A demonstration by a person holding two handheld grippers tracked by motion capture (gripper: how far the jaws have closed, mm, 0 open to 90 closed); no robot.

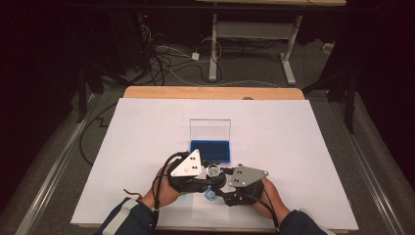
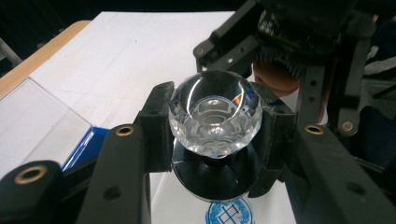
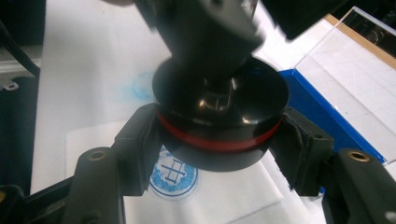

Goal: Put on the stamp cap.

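**Stamp lifted off its print, held by both grippers**

Black jaws of the left gripper (image 2: pixel 212 135) pinch the clear faceted knob (image 2: pixel 214 120) of a stamp, while the right gripper (image 3: pixel 217 147) clamps the stamp's black base (image 3: pixel 219 116) at its red band. The stamp hangs just above the table near its front edge, over a small sheet of paper (image 3: pixel 233 191) that carries a round blue print (image 3: pixel 173 175). Holding the knob and base separately looks like a way to keep the stamp level and lift it straight, so the fresh ink does not smear.

Behind the stamp, toward the middle of the table, sits an open ink pad box (image 1: pixel 210 150) with its clear lid (image 1: pixel 210 129) standing upright. A fainter blue smudge (image 3: pixel 142 86) marks the white table cover (image 1: pixel 293 147) just beside the paper. Nothing blocks the way to the box, though the two grippers crowd each other closely.
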